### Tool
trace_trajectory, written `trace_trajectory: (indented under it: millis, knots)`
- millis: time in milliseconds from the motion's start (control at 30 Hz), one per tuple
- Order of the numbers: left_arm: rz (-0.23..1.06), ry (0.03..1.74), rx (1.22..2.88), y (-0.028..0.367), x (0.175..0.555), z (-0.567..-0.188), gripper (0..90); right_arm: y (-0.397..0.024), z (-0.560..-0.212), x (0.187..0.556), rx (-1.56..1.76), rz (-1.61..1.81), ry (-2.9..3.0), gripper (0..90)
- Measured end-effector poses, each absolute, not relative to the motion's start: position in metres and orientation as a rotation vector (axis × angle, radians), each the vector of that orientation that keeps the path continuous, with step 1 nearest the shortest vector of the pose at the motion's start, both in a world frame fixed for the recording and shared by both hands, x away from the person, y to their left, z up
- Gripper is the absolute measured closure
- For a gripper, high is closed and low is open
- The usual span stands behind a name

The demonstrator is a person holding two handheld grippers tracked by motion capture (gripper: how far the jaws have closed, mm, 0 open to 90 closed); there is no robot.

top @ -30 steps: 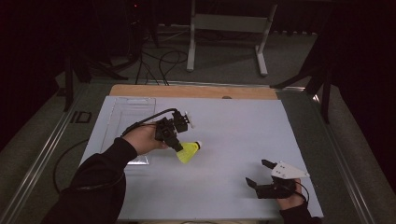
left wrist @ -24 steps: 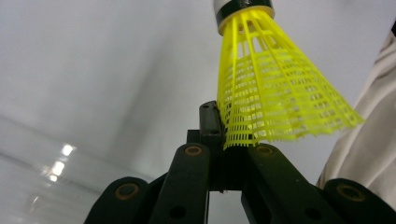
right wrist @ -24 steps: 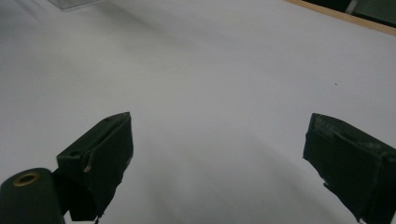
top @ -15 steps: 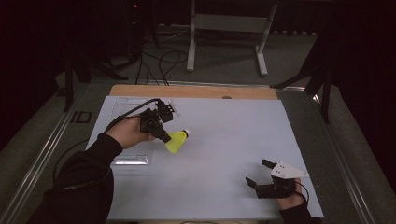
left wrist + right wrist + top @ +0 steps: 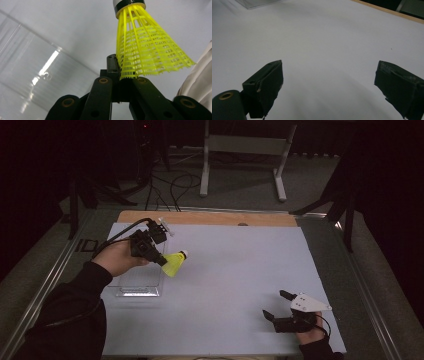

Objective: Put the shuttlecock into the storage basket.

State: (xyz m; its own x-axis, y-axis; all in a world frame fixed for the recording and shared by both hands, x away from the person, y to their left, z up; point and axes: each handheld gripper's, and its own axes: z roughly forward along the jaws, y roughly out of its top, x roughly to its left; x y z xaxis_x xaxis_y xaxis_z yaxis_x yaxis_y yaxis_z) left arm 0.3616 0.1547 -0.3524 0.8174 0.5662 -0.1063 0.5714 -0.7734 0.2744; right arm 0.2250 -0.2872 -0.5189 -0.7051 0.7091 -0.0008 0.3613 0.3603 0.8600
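Surroundings: dark room, a metal stand and loose cables on the floor beyond a white tabletop (image 5: 235, 270) with a wooden strip along its far edge.

Left hand-held gripper (image 5: 162, 261): clamped on the skirt rim of a yellow shuttlecock (image 5: 174, 263); in the left gripper view the jaws pinch the mesh edge of the shuttlecock (image 5: 147, 47), its banded cork tip pointing away from the hand.

Change: over the last second the left hand has carried the shuttlecock from nearer the middle of the tabletop toward the far left, and it now hangs just beside the right wall of a clear plastic box (image 5: 137, 282).

Clear plastic box: lies at the left of the tabletop, partly under the left hand; its transparent wall (image 5: 37, 75) sits close to the jaws.

Right hand-held gripper (image 5: 276, 307): jaws spread wide, holding nothing, resting low at the near right, well apart from the shuttlecock, unmoved over that second.

Meaning: the carry looks nearly done; judging by the heading, the shuttlecock is bound for the box, with positioning over the opening and release yet to come.

Risk: the light skirt could snag on the box's wall.
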Motion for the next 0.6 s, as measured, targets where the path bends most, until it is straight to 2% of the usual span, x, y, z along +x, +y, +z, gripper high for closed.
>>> trace_trajectory:
  millis: [600]
  knots:
    - [0.019,1.042,2.637,0.205,0.359,-0.346,90.0,-0.286,-0.518,0.225,0.922,1.287,2.252,8.5]
